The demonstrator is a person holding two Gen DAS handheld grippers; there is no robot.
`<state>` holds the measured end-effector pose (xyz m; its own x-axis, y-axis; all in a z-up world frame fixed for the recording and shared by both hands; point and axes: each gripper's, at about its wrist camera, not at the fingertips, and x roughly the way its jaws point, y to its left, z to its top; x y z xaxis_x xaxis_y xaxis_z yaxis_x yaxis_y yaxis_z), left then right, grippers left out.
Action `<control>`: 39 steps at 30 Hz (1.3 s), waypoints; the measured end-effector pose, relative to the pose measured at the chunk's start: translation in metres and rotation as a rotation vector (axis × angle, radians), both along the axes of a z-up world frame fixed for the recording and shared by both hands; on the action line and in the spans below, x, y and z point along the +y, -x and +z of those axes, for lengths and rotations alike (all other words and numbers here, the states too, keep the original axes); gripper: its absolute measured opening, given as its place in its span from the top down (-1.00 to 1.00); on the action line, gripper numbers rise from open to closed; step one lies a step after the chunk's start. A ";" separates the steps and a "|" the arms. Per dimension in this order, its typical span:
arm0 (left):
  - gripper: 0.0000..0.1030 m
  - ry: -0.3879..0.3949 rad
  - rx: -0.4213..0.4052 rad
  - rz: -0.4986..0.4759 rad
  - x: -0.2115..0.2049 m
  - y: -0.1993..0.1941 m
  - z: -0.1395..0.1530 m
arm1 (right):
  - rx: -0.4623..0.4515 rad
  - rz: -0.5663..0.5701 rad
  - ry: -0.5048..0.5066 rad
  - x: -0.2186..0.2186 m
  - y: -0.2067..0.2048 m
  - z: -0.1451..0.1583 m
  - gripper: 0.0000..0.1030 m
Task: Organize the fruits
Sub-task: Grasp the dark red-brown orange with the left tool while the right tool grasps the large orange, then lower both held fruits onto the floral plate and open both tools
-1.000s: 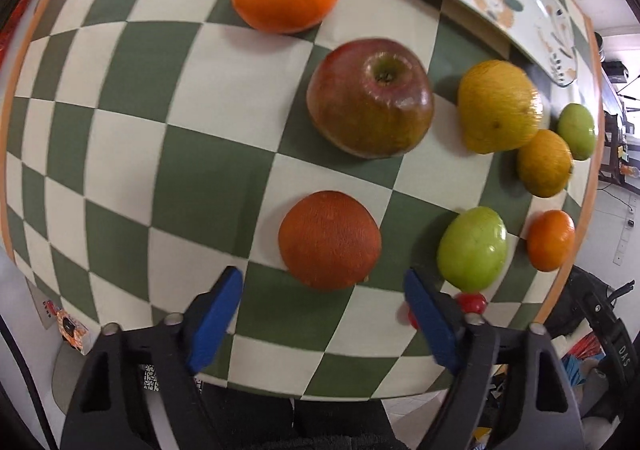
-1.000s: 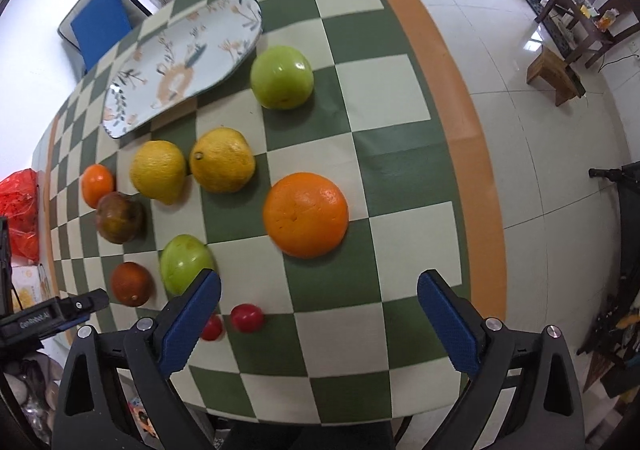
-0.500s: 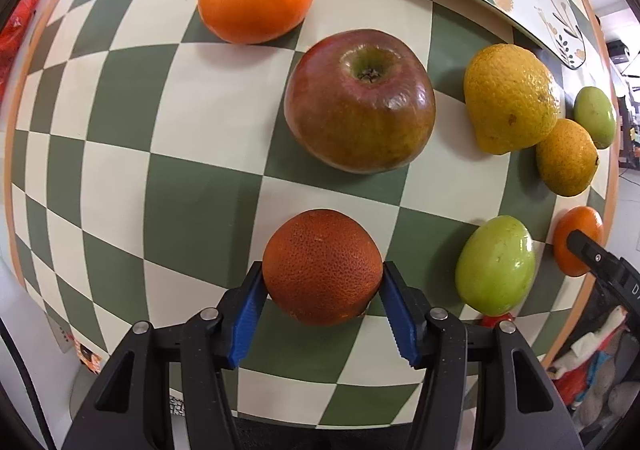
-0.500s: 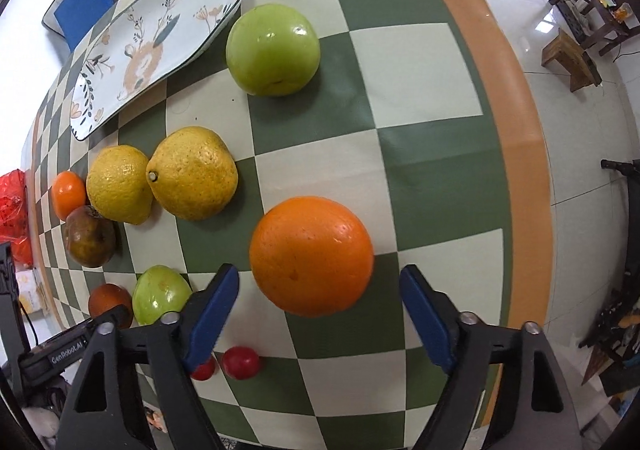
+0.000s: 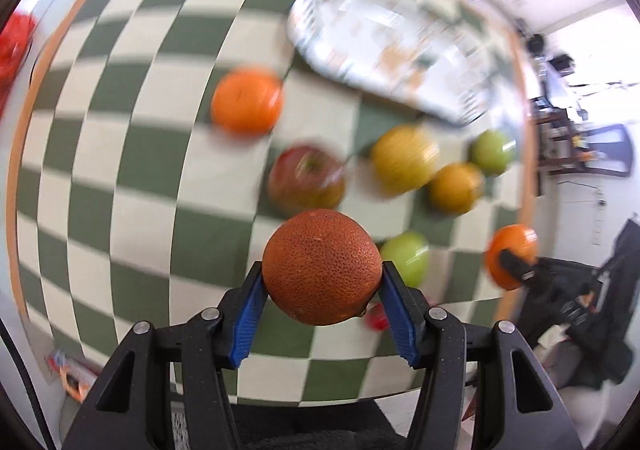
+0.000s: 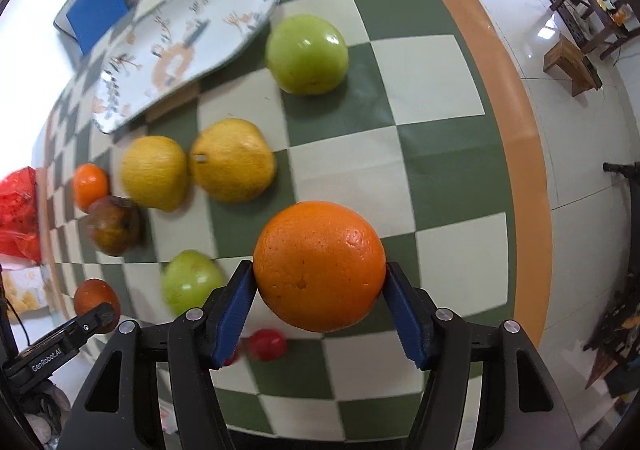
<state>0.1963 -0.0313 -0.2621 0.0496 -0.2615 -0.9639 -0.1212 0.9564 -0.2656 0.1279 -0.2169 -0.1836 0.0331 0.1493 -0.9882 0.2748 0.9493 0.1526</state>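
My left gripper (image 5: 322,270) is shut on a dark, rough-skinned orange (image 5: 320,264) and holds it above the green-and-white checked table (image 5: 120,170). The jaws of my right gripper (image 6: 319,270) are closing on a bright orange (image 6: 320,262), and both blue pads touch its sides. Ahead lies an oval patterned plate (image 6: 180,46), with nothing on it. On the cloth sit a red apple (image 6: 114,226), two yellow citrus fruits (image 6: 232,166), a small tangerine (image 6: 90,186) and two green apples (image 6: 306,54). The left view is motion-blurred.
Small red fruits (image 6: 268,344) lie near the table's front edge. A red bag (image 6: 18,210) sits off the left end, and a chair with a blue seat (image 6: 96,10) stands behind the plate. The orange border (image 6: 500,90) marks the right edge, with floor beyond.
The left gripper closed on the dark orange and lifted it off the table. The right gripper came down around the bright orange and narrowed onto it.
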 end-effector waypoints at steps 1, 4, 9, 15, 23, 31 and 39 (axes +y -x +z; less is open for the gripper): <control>-0.03 0.015 -0.017 -0.012 0.000 -0.011 0.011 | -0.016 -0.006 -0.007 0.006 -0.001 0.008 -0.30; -0.03 0.061 -0.052 -0.033 0.009 -0.057 0.040 | -0.085 -0.022 -0.039 0.021 -0.009 0.040 -0.30; -0.03 0.083 -0.043 -0.045 0.015 -0.136 0.051 | -0.171 0.005 -0.069 0.054 -0.053 0.073 -0.30; -0.04 0.074 0.060 -0.021 0.001 -0.224 -0.004 | -0.172 0.059 -0.056 0.066 -0.144 0.050 -0.30; -0.04 0.141 0.217 0.007 -0.015 -0.282 -0.078 | -0.096 0.180 0.021 0.059 -0.247 -0.023 -0.30; -0.07 0.133 0.252 -0.038 -0.019 -0.289 -0.090 | -0.043 0.284 0.046 0.061 -0.286 -0.057 -0.31; -0.67 0.033 0.167 -0.063 -0.004 -0.287 -0.065 | -0.032 0.262 0.017 0.050 -0.293 -0.050 -0.73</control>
<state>0.4834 -0.0349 -0.3268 -0.1277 -0.2902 -0.9484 -0.1065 0.9547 -0.2778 0.4204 -0.1671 -0.2335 0.0269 0.1399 -0.9898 0.0145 0.9900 0.1404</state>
